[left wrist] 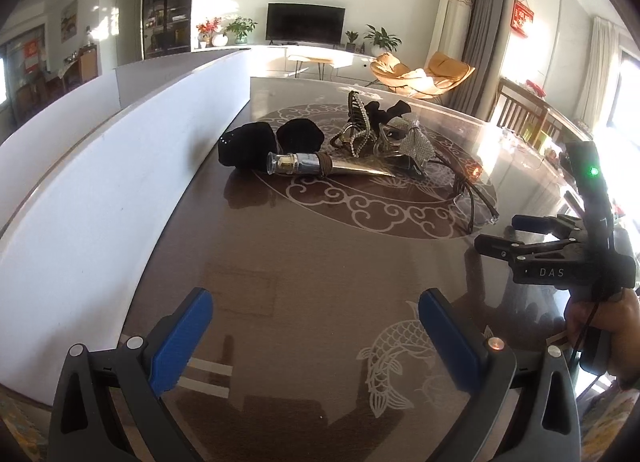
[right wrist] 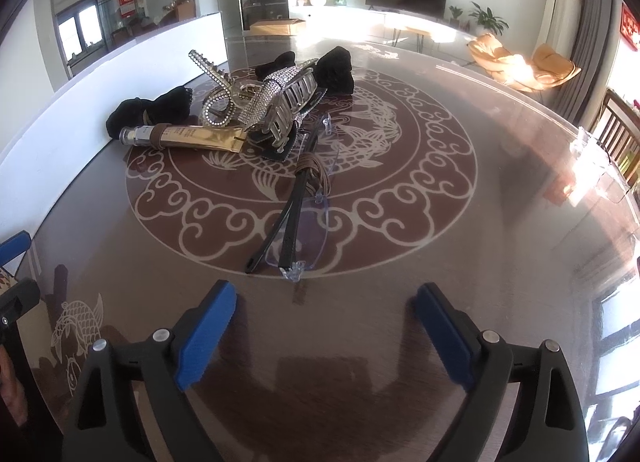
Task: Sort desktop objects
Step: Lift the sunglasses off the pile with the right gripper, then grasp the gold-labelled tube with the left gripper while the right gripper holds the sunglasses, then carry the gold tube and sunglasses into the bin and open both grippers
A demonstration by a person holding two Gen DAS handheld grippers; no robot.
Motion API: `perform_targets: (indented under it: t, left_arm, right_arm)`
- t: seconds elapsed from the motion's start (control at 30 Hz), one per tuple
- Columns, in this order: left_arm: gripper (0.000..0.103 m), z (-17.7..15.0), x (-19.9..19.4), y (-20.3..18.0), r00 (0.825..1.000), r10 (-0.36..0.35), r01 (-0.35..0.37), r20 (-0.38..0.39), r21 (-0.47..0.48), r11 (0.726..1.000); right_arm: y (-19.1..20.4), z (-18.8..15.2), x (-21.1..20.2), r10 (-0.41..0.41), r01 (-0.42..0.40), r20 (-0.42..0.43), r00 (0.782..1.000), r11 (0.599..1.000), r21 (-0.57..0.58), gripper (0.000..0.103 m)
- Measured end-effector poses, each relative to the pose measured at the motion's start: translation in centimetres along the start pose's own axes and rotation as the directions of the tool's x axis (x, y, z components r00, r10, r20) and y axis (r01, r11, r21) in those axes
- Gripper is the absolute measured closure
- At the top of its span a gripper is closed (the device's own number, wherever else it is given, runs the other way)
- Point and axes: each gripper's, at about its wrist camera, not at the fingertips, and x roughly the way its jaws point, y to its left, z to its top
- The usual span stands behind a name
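Both the left tongs and the right tongs hang wide open and empty above the near part of the glass-covered tabletop. Beyond them, clear glasses lie folded on the round pattern near the tabletop's middle. Farther back a gold tube, rhinestone hair clips and black scrunchies lie heaped together, the scrunchies beside the white board along the left edge.

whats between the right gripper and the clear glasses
Nothing but bare glass tabletop. In the right wrist view the open right gripper points at the clear glasses, with only bare table between them.
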Motion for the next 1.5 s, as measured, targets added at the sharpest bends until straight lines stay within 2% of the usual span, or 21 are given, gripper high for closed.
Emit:
perform_targets:
  t: [0.17, 0.33, 0.5, 0.6, 0.63, 0.7, 0.77, 0.83, 0.93, 0.97, 1.0, 1.03, 1.07, 1.13, 1.17, 1.27, 1.37, 1.5]
  left_arm:
    - [0.0, 5.0, 2.6, -1.3, 1.0, 0.009, -0.007, -0.013, 0.195, 0.981]
    - [0.0, 10.1, 7.3, -2.6, 0.998, -0.005, 0.022, -0.058, 0.289, 0.957]
    - [0.0, 11.8, 11.9, -4.1, 0.993, 0.021, 0.021, -0.114, 0.351, 0.936]
    - [0.0, 11.5, 13.4, -4.4, 0.988, 0.03, 0.027, -0.149, 0.362, 0.932]
    - [0.005, 11.2, 13.1, -4.4, 0.989, 0.021, 0.034, -0.147, 0.363, 0.931]
    - [0.044, 10.5, 12.4, -4.1, 0.984, -0.003, 0.066, -0.178, 0.347, 0.935]
    - [0.062, 9.3, 11.4, -3.6, 0.978, -0.045, 0.112, -0.205, 0.323, 0.94]
    - [0.063, 8.1, 10.1, -3.1, 0.973, -0.069, 0.136, -0.221, 0.307, 0.942]
    - [0.061, 7.2, 9.2, -2.8, 0.971, -0.06, 0.129, -0.232, 0.292, 0.948]
    - [0.052, 7.3, 9.2, -2.9, 0.97, -0.051, 0.12, -0.236, 0.287, 0.95]
    - [0.036, 7.3, 9.3, -3.0, 0.971, -0.038, 0.108, -0.234, 0.291, 0.951]
    - [0.03, 7.3, 9.2, -3.4, 0.975, -0.027, 0.094, -0.22, 0.3, 0.949]
    - [0.026, 7.3, 9.2, -3.9, 0.979, -0.019, 0.084, -0.205, 0.314, 0.946]
    - [0.026, 7.3, 9.7, -5.0, 0.979, 0.003, 0.068, -0.206, 0.335, 0.94]
    - [0.028, 7.6, 9.9, -5.2, 0.978, 0.005, 0.066, -0.209, 0.334, 0.94]
    - [0.074, 8.1, 10.0, -5.5, 0.974, -0.011, 0.077, -0.228, 0.286, 0.955]
    - [0.074, 7.5, 9.4, -5.9, 0.979, 0.031, 0.029, -0.203, 0.286, 0.958]
    - [0.075, 6.1, 7.8, -4.5, 0.979, 0.017, 0.019, -0.201, 0.174, 0.984]
  right_arm:
    - [0.2, 0.0, 0.1, 0.01, -0.01, -0.006, 1.0, 1.0, -0.012, 0.004]
    - [0.2, 0.0, 0.1, 0.01, -0.01, -0.006, 1.0, 1.0, -0.012, 0.004]
    - [0.2, 0.0, 0.1, 0.01, -0.01, -0.006, 1.0, 1.0, -0.012, 0.004]
    - [0.2, 0.0, 0.1, 0.01, -0.01, -0.006, 1.0, 1.0, -0.012, 0.004]
    - [0.2, 0.0, 0.1, 0.01, -0.01, -0.006, 1.0, 1.0, -0.012, 0.004]
    - [0.2, 0.0, 0.1, 0.01, -0.01, -0.006, 1.0, 1.0, -0.012, 0.004]
    - [0.2, 0.0, 0.1, 0.01, -0.01, -0.006, 1.0, 1.0, -0.012, 0.004]
    - [0.2, 0.0, 0.1, 0.01, -0.01, -0.006, 1.0, 1.0, -0.012, 0.004]
    - [0.2, 0.0, 0.1, 0.011, -0.011, -0.006, 1.0, 1.0, -0.012, 0.004]
    - [0.3, 0.0, 0.1, 0.011, -0.011, -0.006, 1.0, 1.0, -0.012, 0.004]
    - [0.3, 0.0, 0.1, 0.011, -0.011, -0.006, 1.0, 1.0, -0.013, 0.003]
    - [0.3, 0.0, 0.1, 0.011, -0.011, -0.006, 1.0, 1.0, -0.013, 0.003]
    - [0.3, 0.0, 0.1, 0.011, -0.011, -0.006, 1.0, 1.0, -0.013, 0.003]
    - [0.2, 0.0, 0.1, 0.015, -0.015, -0.005, 1.0, 1.0, -0.01, 0.003]
    - [0.1, 0.0, 0.0, 0.026, -0.026, -0.001, 1.0, 1.0, -0.004, 0.003]
    - [-1.0, 0.5, -0.4, 0.14, -0.141, 0.018, 0.99, 0.99, 0.022, 0.004]
    - [-1.8, 3.2, -0.4, 0.137, -0.137, 0.003, 0.991, 0.99, 0.024, 0.004]
    - [-2.0, 7.2, 1.6, 0.164, -0.163, -0.074, 0.984, 0.986, 0.029, 0.004]
